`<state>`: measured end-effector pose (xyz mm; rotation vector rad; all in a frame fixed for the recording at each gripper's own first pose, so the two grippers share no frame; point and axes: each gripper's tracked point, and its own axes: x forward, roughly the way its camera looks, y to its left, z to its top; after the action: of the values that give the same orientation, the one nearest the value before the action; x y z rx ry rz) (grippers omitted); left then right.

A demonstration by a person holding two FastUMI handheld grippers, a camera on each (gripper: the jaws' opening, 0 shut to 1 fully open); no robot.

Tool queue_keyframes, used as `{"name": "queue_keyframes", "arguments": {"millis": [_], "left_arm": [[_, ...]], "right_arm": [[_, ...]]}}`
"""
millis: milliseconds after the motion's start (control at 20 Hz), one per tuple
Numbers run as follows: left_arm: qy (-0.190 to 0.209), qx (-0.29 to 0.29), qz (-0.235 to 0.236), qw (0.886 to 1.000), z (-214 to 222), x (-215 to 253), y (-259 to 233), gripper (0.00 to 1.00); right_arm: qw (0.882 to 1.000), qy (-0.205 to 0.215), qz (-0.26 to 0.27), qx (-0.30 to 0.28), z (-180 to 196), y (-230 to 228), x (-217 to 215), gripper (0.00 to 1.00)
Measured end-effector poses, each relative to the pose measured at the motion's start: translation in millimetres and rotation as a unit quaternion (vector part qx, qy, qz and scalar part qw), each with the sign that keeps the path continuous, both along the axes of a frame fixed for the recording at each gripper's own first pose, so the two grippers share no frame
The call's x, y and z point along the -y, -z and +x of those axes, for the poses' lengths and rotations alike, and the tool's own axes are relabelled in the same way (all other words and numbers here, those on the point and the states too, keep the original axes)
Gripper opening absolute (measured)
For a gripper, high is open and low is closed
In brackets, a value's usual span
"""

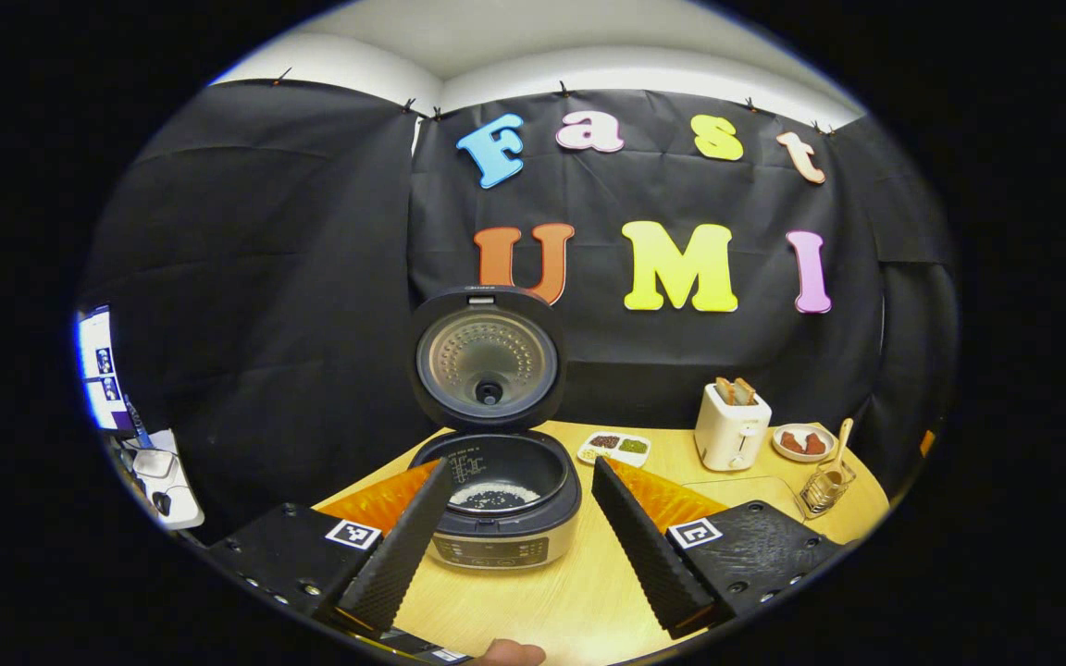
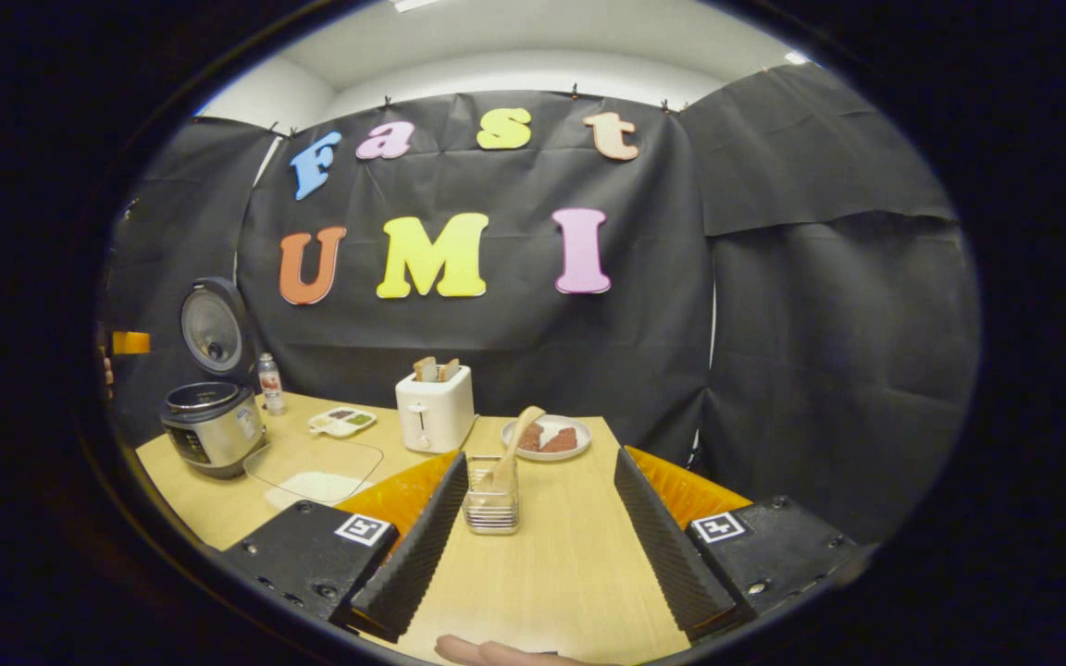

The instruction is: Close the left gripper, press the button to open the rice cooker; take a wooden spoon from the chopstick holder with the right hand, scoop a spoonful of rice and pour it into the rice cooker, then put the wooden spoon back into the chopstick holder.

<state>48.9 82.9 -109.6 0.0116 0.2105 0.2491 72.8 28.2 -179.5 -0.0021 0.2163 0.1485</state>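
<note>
My left claw hangs released, fingers wide apart, framing the rice cooker dead ahead on the surface. The cooker's lid stands up and open, and in the inner pot I see a thin scatter of pale grains against the dark bottom. I judge the button press and perhaps the pour already finished.

My right claw is also released, holding nothing, and it faces the wire chopstick holder, which sits between its fingers but farther off. The wooden spoon stands in the holder, leaning toward the plate behind it.

Risks from here: the holder is light wire, so a claw coming in off-centre could shove or tip it rather than catch the handle. The tilted handle could slip if pinched near its rounded top. A loaded spoon carried toward the cooker could spill grains on the way, and the raised lid could be knocked by a careless approach.

Containers, taken from the cooker rightward: a divided tray with dark and green fillings, a clear mat beside the cooker carrying a pale heap I take for rice, a toaster with two slices in its slots, and the plate with reddish-brown pieces.
</note>
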Motion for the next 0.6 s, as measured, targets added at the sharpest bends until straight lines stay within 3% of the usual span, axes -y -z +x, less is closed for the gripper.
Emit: {"name": "queue_keyframes", "arguments": {"millis": [500, 550, 600], "left_arm": [[0.044, 0.035, 0.019, 0.998, -72.7, 45.7, 7.6, 0.98], [0.049, 0.041, 0.018, 0.998, -76.3, 52.2, 7.4, 0.89], [0.057, 0.047, 0.018, 0.997, -77.9, 60.5, 7.0, 0.90]], "right_arm": [[0.998, -0.015, 0.041, -0.045, 105.5, 60.3, -35.2, 1.00], [0.997, -0.014, 0.041, -0.057, 115.8, 71.2, -38.0, 1.00], [0.997, -0.014, 0.041, -0.063, 126.2, 77.7, -41.6, 1.00]]}}
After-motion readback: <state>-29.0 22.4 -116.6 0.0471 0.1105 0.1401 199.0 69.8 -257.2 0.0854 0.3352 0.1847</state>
